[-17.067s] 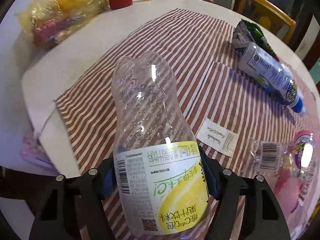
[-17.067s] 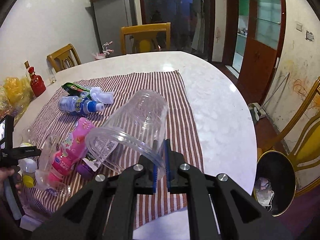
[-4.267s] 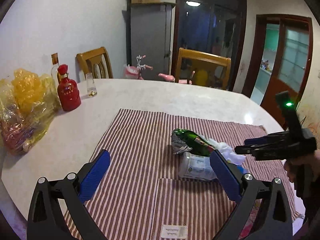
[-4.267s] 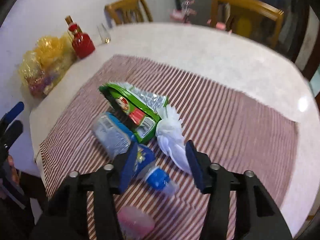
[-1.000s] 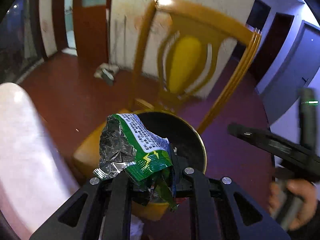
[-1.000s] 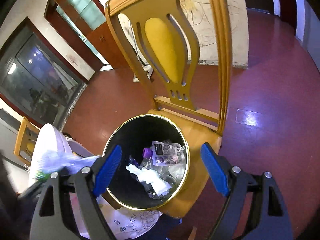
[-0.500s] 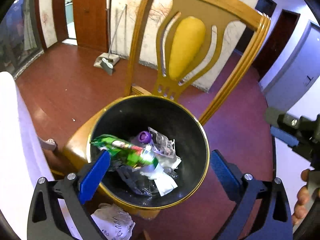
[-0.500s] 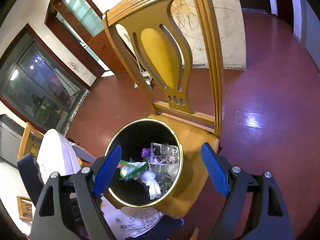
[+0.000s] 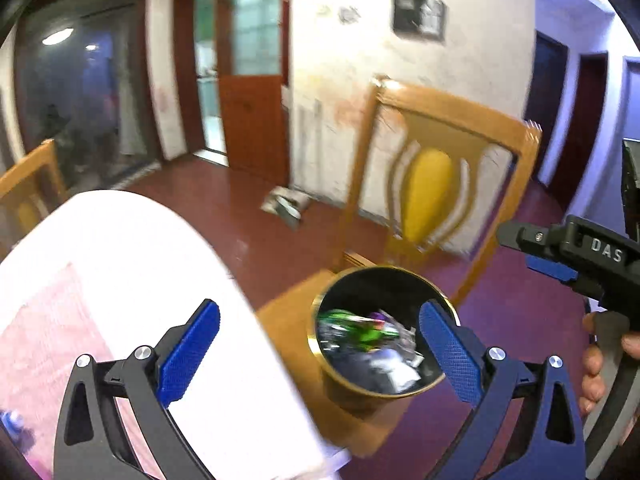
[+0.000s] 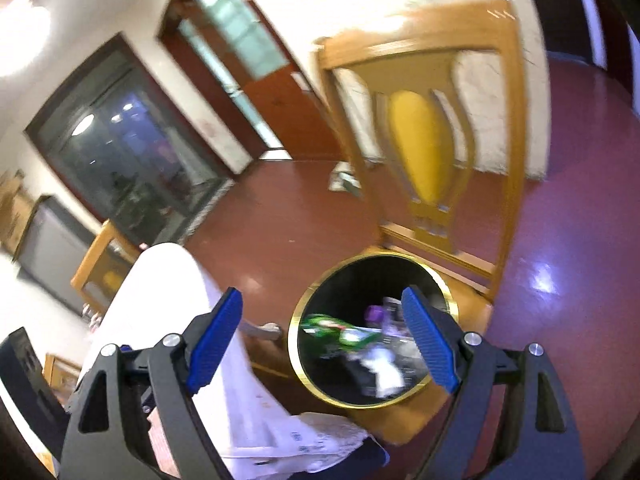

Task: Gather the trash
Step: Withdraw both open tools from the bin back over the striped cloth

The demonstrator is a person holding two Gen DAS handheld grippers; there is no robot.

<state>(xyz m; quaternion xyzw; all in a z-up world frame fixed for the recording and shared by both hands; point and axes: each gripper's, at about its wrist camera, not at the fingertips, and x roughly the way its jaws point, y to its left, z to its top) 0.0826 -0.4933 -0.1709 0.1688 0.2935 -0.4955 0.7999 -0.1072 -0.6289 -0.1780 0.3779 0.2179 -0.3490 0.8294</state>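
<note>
Left wrist view: left gripper (image 9: 318, 346) spread wide, nothing between its blue pads (image 9: 188, 354). Black bin (image 9: 340, 392) with gold rim stands on the wooden chair (image 9: 444, 184) seat, beside the white table (image 9: 120, 248). Green wrapper (image 9: 356, 330) lies inside among other trash, blurred. Right gripper (image 9: 560, 258) shows at the right edge, held in a hand (image 9: 600, 364).

Right wrist view: right gripper (image 10: 320, 342) also released and empty. Same bin (image 10: 316, 384) below, the green wrapper (image 10: 332, 330) and a purple cap (image 10: 374, 314) inside. Table edge (image 10: 168, 280) at left.
</note>
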